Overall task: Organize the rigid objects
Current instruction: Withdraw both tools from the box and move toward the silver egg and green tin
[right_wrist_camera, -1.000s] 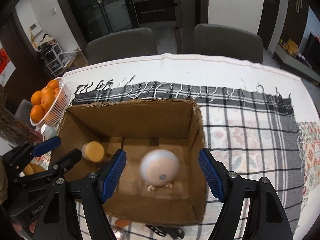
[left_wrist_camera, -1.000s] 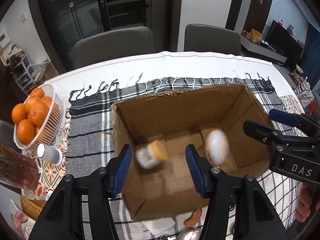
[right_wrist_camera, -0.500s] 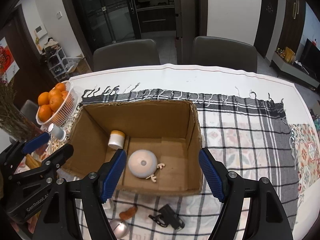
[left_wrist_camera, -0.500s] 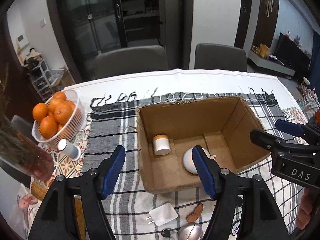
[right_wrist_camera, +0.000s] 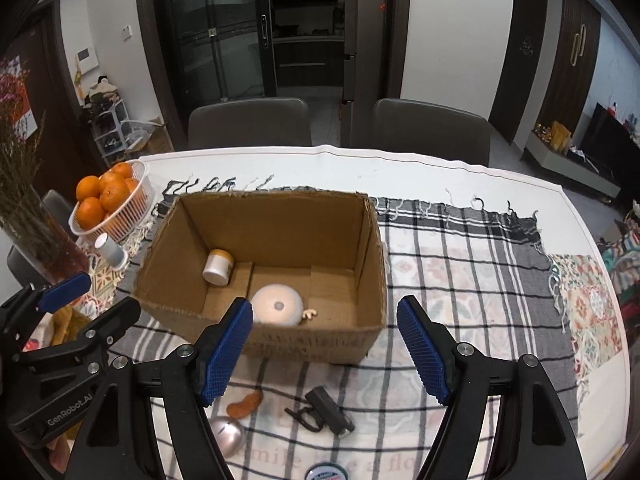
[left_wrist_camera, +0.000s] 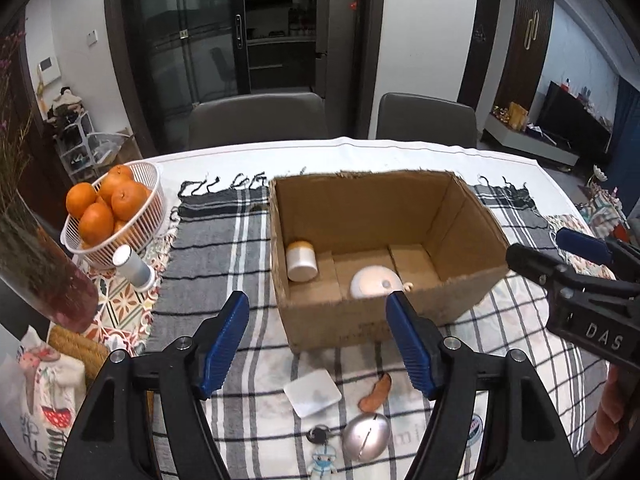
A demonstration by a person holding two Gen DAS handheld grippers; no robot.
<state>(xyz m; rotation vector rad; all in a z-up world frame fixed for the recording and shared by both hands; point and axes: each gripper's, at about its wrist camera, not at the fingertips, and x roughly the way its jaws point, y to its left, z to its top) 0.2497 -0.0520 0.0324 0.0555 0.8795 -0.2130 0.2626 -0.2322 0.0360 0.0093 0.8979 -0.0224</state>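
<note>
An open cardboard box [left_wrist_camera: 472, 292] [right_wrist_camera: 320, 340] stands on the checked cloth. Inside lie a white jar with an orange lid [left_wrist_camera: 302, 260] [right_wrist_camera: 218, 267] and a white round dome toy [left_wrist_camera: 376, 283] [right_wrist_camera: 278, 304]. My left gripper [left_wrist_camera: 318, 344] is open and empty, above the cloth in front of the box. My right gripper [right_wrist_camera: 324, 350] is open and empty, in front of the box's near wall. On the cloth near me lie a white square charger [left_wrist_camera: 313, 393], an orange curved piece [left_wrist_camera: 376, 393] [right_wrist_camera: 245, 403], a silver egg-shaped object [left_wrist_camera: 366, 436] [right_wrist_camera: 227, 436], a small figure keychain [left_wrist_camera: 322, 450] and a black clip device [right_wrist_camera: 326, 410].
A white basket of oranges [left_wrist_camera: 148, 216] [right_wrist_camera: 136, 208] and a small white cylinder [left_wrist_camera: 132, 266] [right_wrist_camera: 110, 252] stand at the left. A vase of dried flowers [left_wrist_camera: 44, 272] [right_wrist_camera: 40, 248] is at the near left. Two grey chairs [right_wrist_camera: 248, 122] stand behind the table. A round badge [right_wrist_camera: 325, 474] lies near me.
Both grippers have pulled back and up from the box. The jar and dome toy, which were dropping a second ago, now lie still on the box floor.
</note>
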